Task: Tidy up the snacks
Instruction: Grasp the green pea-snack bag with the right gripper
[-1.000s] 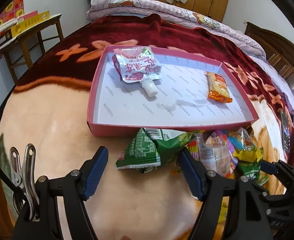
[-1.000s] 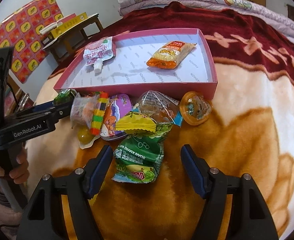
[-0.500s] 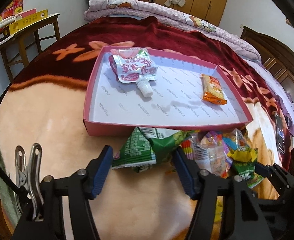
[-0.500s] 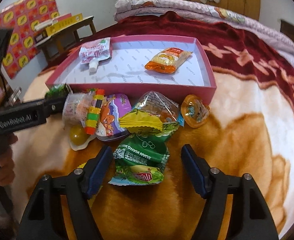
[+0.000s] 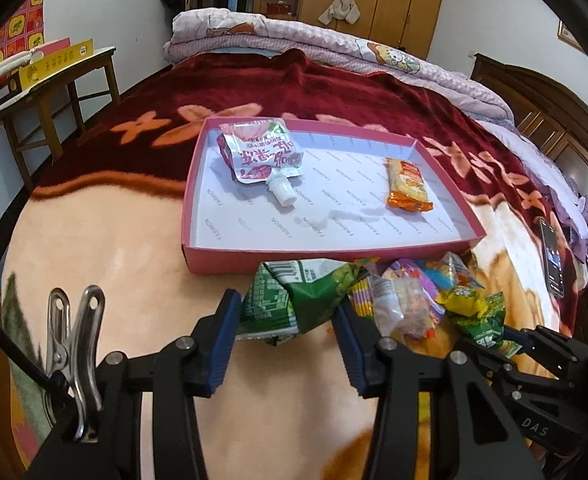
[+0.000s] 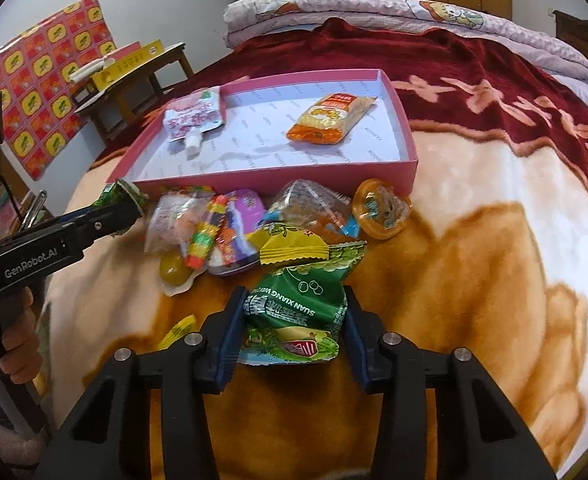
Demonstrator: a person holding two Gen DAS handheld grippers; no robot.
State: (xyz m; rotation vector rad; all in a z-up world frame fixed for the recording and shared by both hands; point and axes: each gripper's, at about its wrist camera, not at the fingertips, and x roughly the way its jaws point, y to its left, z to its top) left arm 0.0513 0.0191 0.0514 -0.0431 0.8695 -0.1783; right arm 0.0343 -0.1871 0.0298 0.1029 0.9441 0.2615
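Our left claw point(image 5: 287, 322) is closing, its blue pads touching a crumpled green bag point(image 5: 294, 300); our right claw point(image 6: 294, 320) is closing against another green packet point(image 6: 298, 312). Both lie on the bed blanket point(image 5: 113, 240) by the loose snack pile point(image 6: 229, 224). Beyond, the pink tray point(image 5: 326, 258) holds a spouted pouch point(image 5: 263, 158) and an orange packet point(image 5: 408, 186).

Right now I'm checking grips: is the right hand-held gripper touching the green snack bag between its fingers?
Touching. The right wrist view shows the closing right hand-held gripper with both blue pads against the sides of the green snack bag, no gap.
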